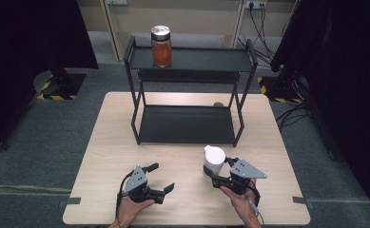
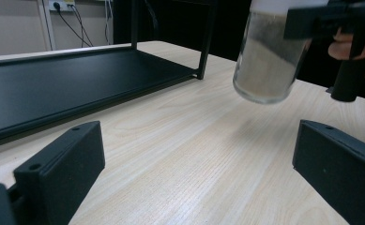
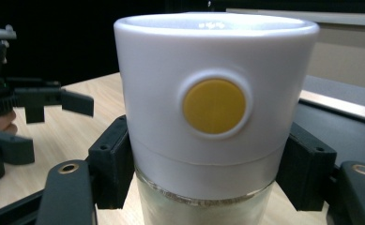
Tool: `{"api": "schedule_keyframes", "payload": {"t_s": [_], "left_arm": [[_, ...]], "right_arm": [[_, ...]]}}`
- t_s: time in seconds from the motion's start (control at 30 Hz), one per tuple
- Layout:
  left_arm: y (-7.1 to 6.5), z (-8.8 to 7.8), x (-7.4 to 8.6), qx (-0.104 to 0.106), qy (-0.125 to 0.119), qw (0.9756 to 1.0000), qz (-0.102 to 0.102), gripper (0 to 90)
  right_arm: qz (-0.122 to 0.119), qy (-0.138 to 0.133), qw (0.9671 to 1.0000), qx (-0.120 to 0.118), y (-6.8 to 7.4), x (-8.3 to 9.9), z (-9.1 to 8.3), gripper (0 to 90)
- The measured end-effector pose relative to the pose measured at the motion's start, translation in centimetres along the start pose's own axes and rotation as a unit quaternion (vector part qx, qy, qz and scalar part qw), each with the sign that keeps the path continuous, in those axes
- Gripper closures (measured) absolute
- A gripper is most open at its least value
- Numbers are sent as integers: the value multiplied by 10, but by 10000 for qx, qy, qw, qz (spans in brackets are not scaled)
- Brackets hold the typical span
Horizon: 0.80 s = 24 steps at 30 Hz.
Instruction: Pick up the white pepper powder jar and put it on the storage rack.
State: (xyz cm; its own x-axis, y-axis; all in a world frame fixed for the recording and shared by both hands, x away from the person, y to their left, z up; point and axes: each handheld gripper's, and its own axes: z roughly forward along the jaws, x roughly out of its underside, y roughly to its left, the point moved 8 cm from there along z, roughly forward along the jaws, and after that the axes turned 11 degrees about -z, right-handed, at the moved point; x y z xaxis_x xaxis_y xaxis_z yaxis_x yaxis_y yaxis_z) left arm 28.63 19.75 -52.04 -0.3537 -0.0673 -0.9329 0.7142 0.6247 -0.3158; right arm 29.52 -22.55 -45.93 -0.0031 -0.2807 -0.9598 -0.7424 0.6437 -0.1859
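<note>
The right gripper [image 1: 219, 175] is closed on the white-lidded glass jar [image 1: 214, 161], just below the lid, probably so the heavy top does not tip. The jar hangs clear of the table [image 1: 182, 199], at about five o'clock from the black shelf rack [image 1: 187, 124]. It has a yellow button [image 3: 214, 106] and pale contents. The left gripper [image 1: 163, 176] stands open, empty.
</note>
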Motion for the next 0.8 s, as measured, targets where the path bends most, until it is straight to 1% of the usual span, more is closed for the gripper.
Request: {"api": "schedule_keyframes", "payload": {"t_s": [0.17, 0.27, 0.4, 0.6, 0.67, 0.8], "left_arm": [[0, 0, 0, -8, -7, 10000, -7, 20], [1, 0, 0, -11, 7, 10000, -27, 20], [0, 0, 0, -5, 8, 10000, -29, 20], [1, 0, 0, -7, 8, 10000, -37, 20], [0, 1, 0, -2, 17, 10000, -41, 20], [0, 1, 0, -4, 17, 10000, -43, 21]], "right_arm": [[-8, -104, 9999, -21, -8, -17, -1, 307], [-42, -90, 9999, -78, -12, -28, 1, 307], [11, -129, 9998, -146, -17, -40, 4, 307], [-9, -188, 9997, -164, -23, -55, 8, 307], [25, -194, 9996, -197, -25, -60, 9, 307], [19, -172, 9996, -227, -30, -70, 13, 307]]}}
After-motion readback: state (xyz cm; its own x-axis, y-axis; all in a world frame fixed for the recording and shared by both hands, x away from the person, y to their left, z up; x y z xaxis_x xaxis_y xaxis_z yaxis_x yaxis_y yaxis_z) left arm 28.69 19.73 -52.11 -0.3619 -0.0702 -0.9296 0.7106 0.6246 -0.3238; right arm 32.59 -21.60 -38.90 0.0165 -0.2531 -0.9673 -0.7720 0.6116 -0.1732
